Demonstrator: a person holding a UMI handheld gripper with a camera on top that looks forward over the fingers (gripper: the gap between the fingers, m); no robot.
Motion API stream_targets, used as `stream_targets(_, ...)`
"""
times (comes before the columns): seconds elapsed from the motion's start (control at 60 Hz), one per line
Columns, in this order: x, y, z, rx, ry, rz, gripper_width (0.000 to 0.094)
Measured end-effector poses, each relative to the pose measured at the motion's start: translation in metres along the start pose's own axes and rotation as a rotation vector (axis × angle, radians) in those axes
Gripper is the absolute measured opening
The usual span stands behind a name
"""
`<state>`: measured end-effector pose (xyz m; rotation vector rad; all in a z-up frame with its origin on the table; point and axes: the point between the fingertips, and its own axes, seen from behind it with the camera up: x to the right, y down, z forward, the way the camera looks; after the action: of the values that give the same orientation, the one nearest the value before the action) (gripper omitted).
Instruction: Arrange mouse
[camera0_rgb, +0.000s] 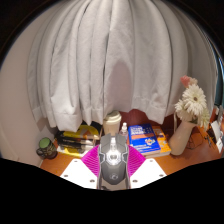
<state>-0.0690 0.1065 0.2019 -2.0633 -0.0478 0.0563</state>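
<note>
A grey, rounded mouse (113, 163) with a smooth, slightly glossy shell sits between the two fingers of the gripper (113, 166), its narrow front end pointing away toward the curtain. The magenta pads (91, 160) press against both of its sides, so the gripper is pinching the mouse. Beneath it lies a wooden table (165, 160) with a warm orange-brown top. Beyond the fingers stands a small pale cup (112, 123), and to its right lies a flat blue book (145, 138) with a printed cover. Further right, a slim beige vase (182, 138) holds white, ruffled flowers (191, 102). To the left are a stack of books (78, 137) and a dark round jar (46, 148). Behind everything hangs a white curtain (100, 60) in soft, deep vertical folds.
</note>
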Motion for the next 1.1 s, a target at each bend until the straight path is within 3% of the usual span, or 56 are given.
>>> stream_targets(0.183,-0.033,0.13,0.058,-0.221,0.004,0.013,0.032)
stream_targets(0.35,-0.041,0.19,0.076,-0.311,-0.002,0.015,0.029)
stream_targets(0.4,-0.042,0.202,0.079,-0.33,0.0,0.015,0.0322)
stream_targets(0.417,-0.041,0.197,0.08,-0.308,0.005,0.007,0.0287)
stream_targets(0.533,-0.042,0.198,0.082,-0.307,0.016,-0.001,0.0314)
stream_targets(0.55,-0.042,0.197,0.082,-0.307,0.016,0.001,0.036)
stream_targets(0.683,-0.042,0.199,0.083,-0.309,0.008,-0.003,0.0477)
stream_targets(0.717,-0.041,0.203,0.081,-0.328,0.014,0.005,0.0546)
stream_targets(0.767,-0.04,0.205,0.075,-0.353,0.022,0.027,0.0776)
stream_targets(0.8,-0.04,0.2,0.07,-0.344,0.019,0.036,0.0882)
stream_targets(1.1,-0.042,0.146,-0.052,-0.214,-0.055,0.02,0.0856)
